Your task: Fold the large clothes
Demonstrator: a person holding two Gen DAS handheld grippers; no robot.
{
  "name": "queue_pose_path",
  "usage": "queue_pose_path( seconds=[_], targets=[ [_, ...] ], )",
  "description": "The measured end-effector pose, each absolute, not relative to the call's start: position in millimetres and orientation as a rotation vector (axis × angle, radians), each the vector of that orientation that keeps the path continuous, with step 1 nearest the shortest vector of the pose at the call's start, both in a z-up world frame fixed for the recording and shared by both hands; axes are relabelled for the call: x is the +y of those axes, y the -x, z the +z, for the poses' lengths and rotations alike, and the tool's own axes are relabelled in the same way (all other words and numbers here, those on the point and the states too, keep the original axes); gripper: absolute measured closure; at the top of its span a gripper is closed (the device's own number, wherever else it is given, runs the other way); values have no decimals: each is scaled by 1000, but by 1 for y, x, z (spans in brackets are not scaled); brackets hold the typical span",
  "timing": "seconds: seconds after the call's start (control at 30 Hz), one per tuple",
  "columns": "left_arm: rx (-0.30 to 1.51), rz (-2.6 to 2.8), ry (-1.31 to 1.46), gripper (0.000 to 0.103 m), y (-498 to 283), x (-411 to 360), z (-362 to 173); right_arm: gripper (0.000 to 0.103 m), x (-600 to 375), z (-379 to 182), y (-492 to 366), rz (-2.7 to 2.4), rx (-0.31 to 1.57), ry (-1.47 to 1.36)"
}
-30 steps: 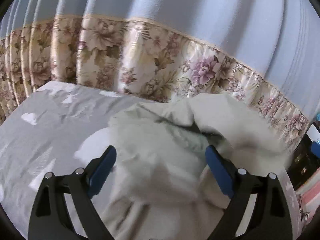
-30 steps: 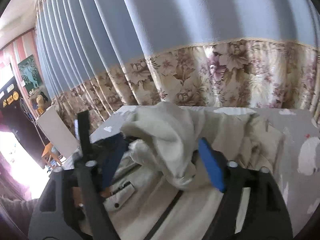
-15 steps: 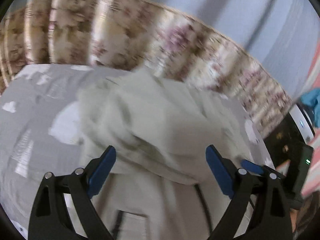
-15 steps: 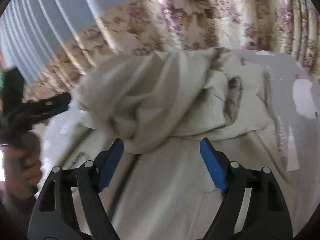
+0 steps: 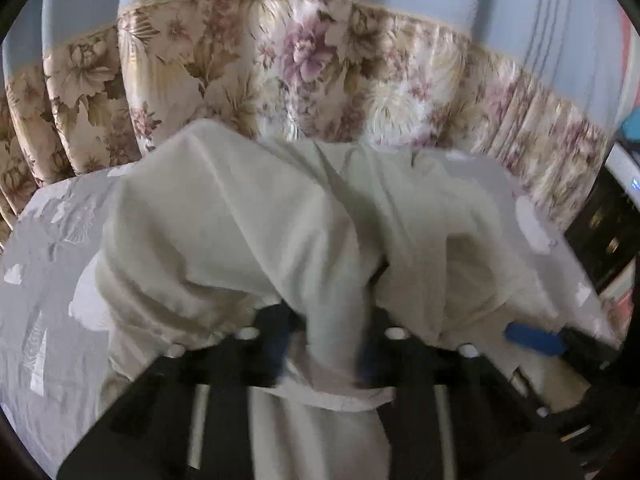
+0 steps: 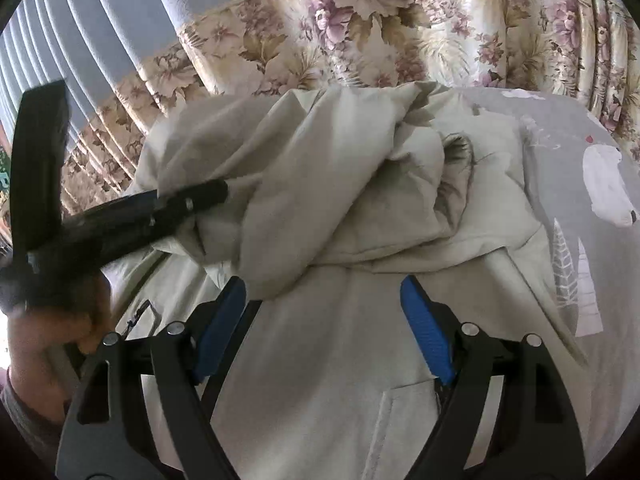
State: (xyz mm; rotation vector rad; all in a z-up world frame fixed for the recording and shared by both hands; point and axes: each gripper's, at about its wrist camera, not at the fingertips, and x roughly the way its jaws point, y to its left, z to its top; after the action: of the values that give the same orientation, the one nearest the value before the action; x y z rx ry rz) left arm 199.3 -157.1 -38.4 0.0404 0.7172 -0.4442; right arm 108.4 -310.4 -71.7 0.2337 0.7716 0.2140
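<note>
- Step, as I judge it: gathering to spread. Left gripper [image 5: 324, 354] has just been closing; its jaws pinch a fold of the crumpled cream cotton garment [image 5: 256, 240].
- Right gripper [image 6: 324, 332] gapes wide, holding nothing, garment heaped on the grey printed bedsheet [image 6: 568, 184] just ahead.
- Next: right needs its own hem.
- Containers: none visible.

Right hand-held gripper [image 6: 324, 328] hovers open over cream garment [image 6: 320, 208]; left hand-held gripper [image 6: 224, 192] pinches its fold.

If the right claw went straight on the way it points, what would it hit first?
Probably the flat front of the cream jacket, which lies between the open right claw jaws. The bunched-up fold sits beyond that; depth is hard to judge.
</note>
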Motion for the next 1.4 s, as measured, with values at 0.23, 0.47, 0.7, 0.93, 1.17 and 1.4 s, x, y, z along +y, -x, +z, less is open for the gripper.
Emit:
queue_pose_path(
  seconds=[0.23, 0.47, 0.7, 0.93, 1.17, 1.4],
  targets=[
    [659, -546, 79, 87, -191, -138, 8, 44, -295, -66, -134, 320, 768, -274],
    [652, -575, 187, 87, -195, -116, 25, 103, -279, -54, -153, 407, 721, -240],
    [637, -575, 220, 87, -201, -106, 32, 9, -306, -50, -144, 368, 696, -365],
    [615, -589, 211, 87, -195, -113, 36, 7, -290, -60, -151, 475, 747, -453],
    [599, -574, 182, 87, -195, -112, 38, 98, -270, -50, -158, 324, 668, -138],
    [595, -606, 152, 91, -194, -107, 35, 90, -256, -51, -162, -79, 412, 454]
  ],
)
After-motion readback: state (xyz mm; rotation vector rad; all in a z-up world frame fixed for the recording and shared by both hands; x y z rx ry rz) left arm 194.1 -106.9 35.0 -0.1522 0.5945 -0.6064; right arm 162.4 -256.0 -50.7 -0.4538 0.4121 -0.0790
